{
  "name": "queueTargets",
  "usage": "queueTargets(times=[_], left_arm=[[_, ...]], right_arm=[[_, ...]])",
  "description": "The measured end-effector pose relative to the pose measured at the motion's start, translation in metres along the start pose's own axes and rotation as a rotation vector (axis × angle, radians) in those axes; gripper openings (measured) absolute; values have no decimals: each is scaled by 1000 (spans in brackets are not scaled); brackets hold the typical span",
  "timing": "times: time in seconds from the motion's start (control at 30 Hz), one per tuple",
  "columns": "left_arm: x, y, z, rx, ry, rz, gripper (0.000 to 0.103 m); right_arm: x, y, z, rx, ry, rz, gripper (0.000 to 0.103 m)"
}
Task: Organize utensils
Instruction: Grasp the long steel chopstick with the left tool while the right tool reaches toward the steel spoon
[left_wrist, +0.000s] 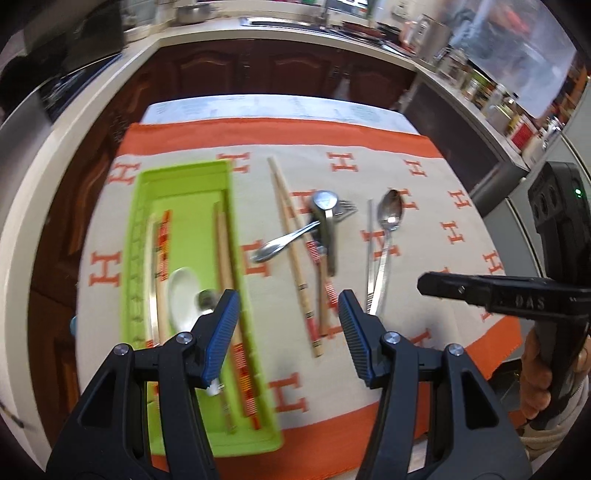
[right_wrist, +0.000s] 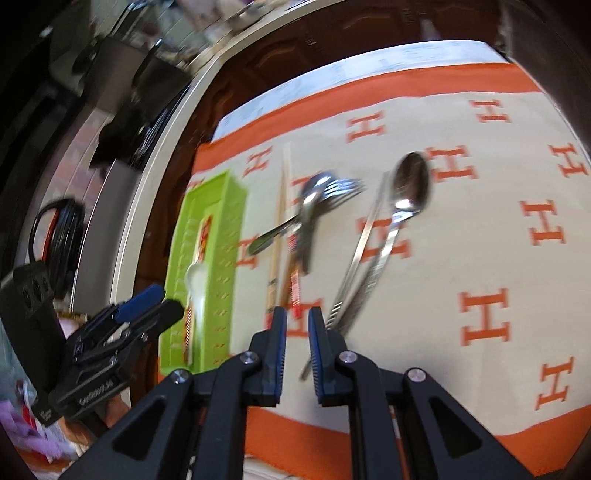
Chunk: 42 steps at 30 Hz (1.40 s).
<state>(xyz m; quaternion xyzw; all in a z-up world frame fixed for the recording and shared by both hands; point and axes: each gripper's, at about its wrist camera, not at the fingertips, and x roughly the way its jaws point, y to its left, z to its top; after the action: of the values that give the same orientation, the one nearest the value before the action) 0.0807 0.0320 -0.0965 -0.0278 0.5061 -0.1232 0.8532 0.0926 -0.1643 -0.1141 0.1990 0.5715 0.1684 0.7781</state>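
Progress stands at roughly the halfway mark, by my judgement. The green tray (left_wrist: 184, 177) lies along the left edge of the cloth (left_wrist: 424, 177) and already holds a white spoon (left_wrist: 183, 295), a small metal spoon (left_wrist: 205, 297) lying against it, and several chopsticks, some with red-striped ends (left_wrist: 164, 232).

Outstanding items lie loose on the cloth to the right of the tray: two wooden chopsticks (left_wrist: 291, 251), a red-striped chopstick (left_wrist: 325, 280) among them, a tangled heap of a fork (left_wrist: 345, 210), a spoon (left_wrist: 284, 242) and a round-headed utensil (left_wrist: 325, 221) crossing one another, and further right a large spoon (left_wrist: 389, 218) with a metal chopstick (left_wrist: 369, 258) beside it.

Left gripper (left_wrist: 288, 332): jaws wide apart, holding nothing, hovering over the near end of the tray and the cloth just right of it. Right gripper (right_wrist: 297, 343): jaws narrowed to a slim gap with nothing between them, poised above the near ends of the loose chopsticks.

Discrepancies between views: the left wrist view shows the tray's contents from above; in the right wrist view the tray wall hides most of them, only the white spoon and some striping being visible. The right wrist view alone shows the right gripper's jaw spacing; the left view shows it only side-on near the cloth's right edge.
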Motion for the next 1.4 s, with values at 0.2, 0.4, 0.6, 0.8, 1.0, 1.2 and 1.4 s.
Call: queueTargets(times=[0.2,0.4,0.6,0.8,1.0,1.2,1.4], left_arm=[[30,-40,27,56,30,-54,52],[86,-72,48,90,162,-111,52],[140,-94,55,119,297,-81,32],[167,-97,51,123,367,-55,26],[180,-105,49,135,397,-27,26],[187,-108,55,120,415,-38,26],[187,-100,55,131,409,-26,18]], right_arm=[[-5,-36,13,84,-31,-27,12],[1,-62,18,145,-22,-22,12],[6,-80,23,179,-18,0,12],[8,-91,23,185,-15,22,12],[9,-94,23,186,-13,39,12],[10,-98,21,191,-7,49,12],[9,-103,18,193,-12,38,12]])
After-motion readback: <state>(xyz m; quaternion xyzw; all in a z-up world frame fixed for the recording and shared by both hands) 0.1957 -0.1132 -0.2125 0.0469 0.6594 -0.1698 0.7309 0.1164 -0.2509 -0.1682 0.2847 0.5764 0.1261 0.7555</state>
